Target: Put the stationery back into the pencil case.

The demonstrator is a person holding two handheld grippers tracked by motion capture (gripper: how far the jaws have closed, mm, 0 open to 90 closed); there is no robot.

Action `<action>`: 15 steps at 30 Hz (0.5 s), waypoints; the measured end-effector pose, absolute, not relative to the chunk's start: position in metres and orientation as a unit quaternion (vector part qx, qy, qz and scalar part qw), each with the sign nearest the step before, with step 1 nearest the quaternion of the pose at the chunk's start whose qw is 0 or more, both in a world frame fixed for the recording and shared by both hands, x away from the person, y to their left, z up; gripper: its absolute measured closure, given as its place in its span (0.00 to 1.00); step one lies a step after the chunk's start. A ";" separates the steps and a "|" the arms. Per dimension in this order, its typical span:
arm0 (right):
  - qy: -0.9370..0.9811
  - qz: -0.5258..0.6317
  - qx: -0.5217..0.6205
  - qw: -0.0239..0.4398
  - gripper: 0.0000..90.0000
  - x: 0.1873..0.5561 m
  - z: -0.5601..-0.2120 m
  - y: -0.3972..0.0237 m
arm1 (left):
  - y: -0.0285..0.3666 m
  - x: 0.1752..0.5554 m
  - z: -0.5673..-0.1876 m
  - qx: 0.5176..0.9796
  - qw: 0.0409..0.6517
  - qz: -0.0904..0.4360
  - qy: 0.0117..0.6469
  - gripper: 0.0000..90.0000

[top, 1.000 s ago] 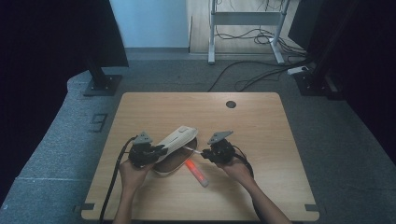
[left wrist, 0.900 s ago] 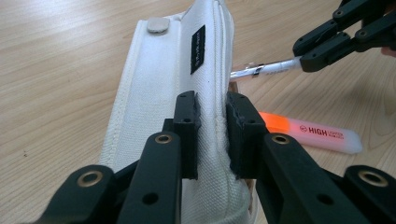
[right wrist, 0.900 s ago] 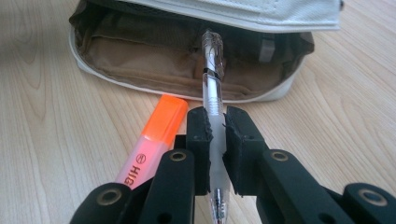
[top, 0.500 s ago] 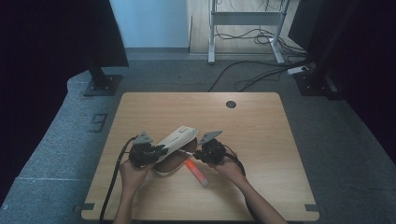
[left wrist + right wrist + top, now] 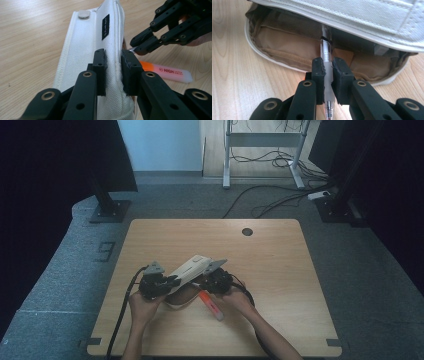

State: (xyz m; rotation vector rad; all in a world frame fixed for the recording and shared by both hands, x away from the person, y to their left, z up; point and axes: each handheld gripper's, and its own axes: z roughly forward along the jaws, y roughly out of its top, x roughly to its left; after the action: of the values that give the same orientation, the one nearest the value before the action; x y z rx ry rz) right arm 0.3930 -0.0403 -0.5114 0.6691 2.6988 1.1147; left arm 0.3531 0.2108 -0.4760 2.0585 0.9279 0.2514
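Nearest us, our right gripper [image 5: 327,75] has its black ridged pads clamped on a clear plastic ballpoint pen [image 5: 325,51], whose far end already pokes under the raised flap into the pouch mouth. We judge the step in hand to be loading pens into the case: this one is partway in, not yet let go. Next we would need to push it further along its own line, keep it low enough to clear the flap's stitched edge, and only then release it.

Our left gripper [image 5: 113,65] is closed narrow on the flap of the white woven-canvas pencil case [image 5: 85,50], pinching the coarse fabric by its seam and holding it up. The case is soft and oblong, with a tan lining [image 5: 287,42], a small black label and a round snap stud.

Just beside the case, on its right, an orange translucent highlighter [image 5: 166,72] lies flat on the pale wood-grain tabletop [image 5: 280,265], smooth and rigid, not yet packed.
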 end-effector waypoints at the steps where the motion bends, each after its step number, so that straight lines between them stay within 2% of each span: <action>1: 0.899 0.370 0.221 0.073 0.87 0.394 -0.512 -0.039 | 0.211 0.353 -0.476 0.822 0.420 0.101 0.371 0.84; 15: 0.903 0.364 0.215 0.073 0.87 0.405 -0.522 -0.025 | 0.209 0.353 -0.477 0.823 0.418 0.103 0.370 0.84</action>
State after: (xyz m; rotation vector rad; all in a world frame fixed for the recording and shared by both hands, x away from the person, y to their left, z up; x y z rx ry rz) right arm 0.4047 -0.0251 -0.5223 0.6467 2.7122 1.0939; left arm 0.3533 0.2088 -0.4769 2.0652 0.9291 0.2589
